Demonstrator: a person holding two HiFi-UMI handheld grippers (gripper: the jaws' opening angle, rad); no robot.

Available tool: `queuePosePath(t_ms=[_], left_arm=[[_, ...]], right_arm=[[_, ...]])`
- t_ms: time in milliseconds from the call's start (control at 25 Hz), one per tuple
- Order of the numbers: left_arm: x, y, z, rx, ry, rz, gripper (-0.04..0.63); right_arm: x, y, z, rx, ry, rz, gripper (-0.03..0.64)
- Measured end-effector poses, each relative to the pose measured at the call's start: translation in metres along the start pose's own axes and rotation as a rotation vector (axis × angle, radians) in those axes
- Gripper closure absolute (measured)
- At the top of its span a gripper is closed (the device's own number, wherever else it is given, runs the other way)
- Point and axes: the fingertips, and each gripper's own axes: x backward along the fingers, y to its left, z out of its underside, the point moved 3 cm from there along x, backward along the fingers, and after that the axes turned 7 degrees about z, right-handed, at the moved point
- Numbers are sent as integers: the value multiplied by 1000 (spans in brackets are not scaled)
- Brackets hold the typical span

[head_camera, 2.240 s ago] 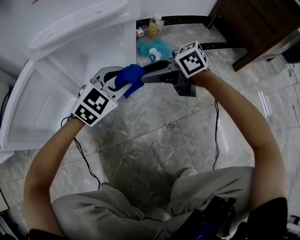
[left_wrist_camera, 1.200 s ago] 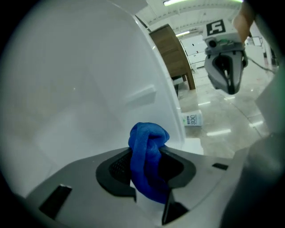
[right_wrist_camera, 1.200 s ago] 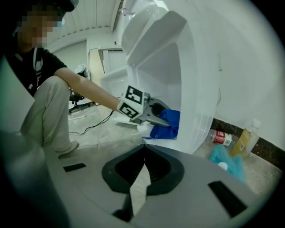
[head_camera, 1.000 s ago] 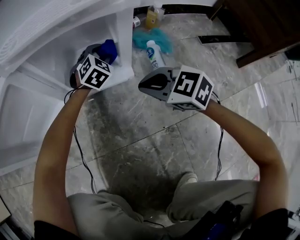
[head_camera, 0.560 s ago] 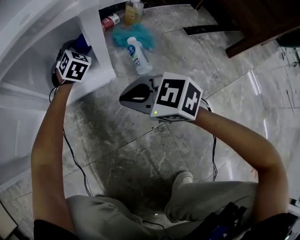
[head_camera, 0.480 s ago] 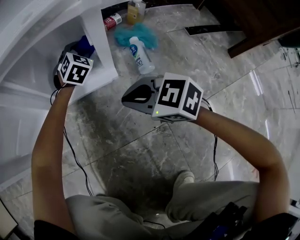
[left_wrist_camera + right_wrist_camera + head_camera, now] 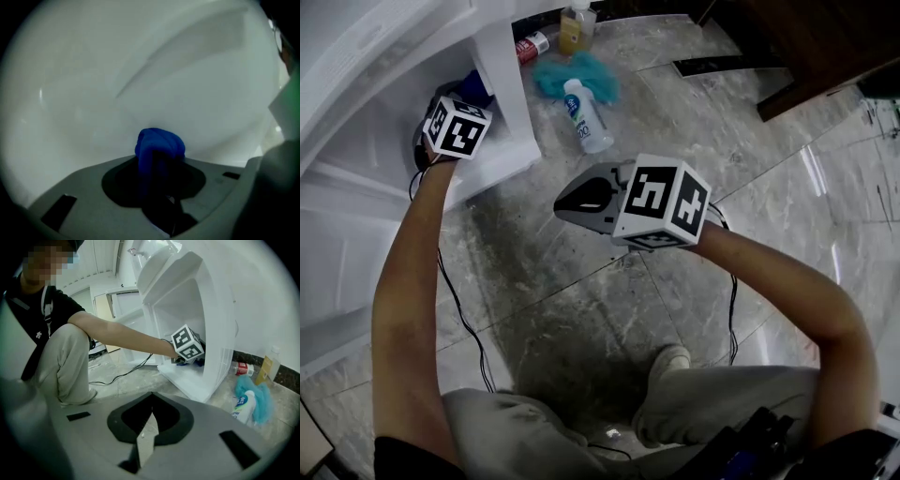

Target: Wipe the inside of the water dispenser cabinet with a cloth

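Cabinet (image 7: 215,310), white and upright, stands on the floor with its open front toward the person. Left gripper (image 7: 158,164) reaches inside, jaws clamped on a bunched blue cloth (image 7: 160,143) that pokes forward toward the inner wall. Right gripper (image 7: 150,420) hangs outside, closed and empty. The print on the bottle (image 7: 586,117) is too small to read.

We count two grippers: left gripper (image 7: 157,164), right gripper (image 7: 151,414). One blue cloth (image 7: 160,143). One white cabinet (image 7: 512,86). Three bottles: white bottle (image 7: 584,116), yellow bottle (image 7: 575,21), red bottle (image 7: 531,45). One teal duster (image 7: 553,75). One person.
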Motion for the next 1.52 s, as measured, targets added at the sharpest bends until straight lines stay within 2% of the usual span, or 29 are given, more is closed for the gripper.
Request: queuePosePath(t_ms=[120,320,480,560,640,880,1240,1360,1520], left_arm=[[28,3,-12,101,-154,45,457],[93,23,-55,256,-461,-25,457],[144,25,-93,309,-743,-72,457],[159,29,-105,332,-836,-112,457],[166,38,-113,367,-892,-142,457],[169,54,-125,395,-938,-203,459],[142,87,-127,424,-893,-288,460],[147,77,-126,435,-877,-284,460],[160,59,-124,461,-902,-246,460]], right_arm=[[-3,5,0,-1,10,-16,618],[-11,17,-3,9,26,-55,618],[-15,30,-6,21,34,-85,618],[-17,34,-4,30,39,-93,618],[-18,35,1,41,53,-91,618],[-14,31,5,16,47,-81,618],[-11,31,-13,-11,-1,-73,618],[-14,32,-12,-13,11,-80,618],[-18,35,-9,-28,26,-98,618]])
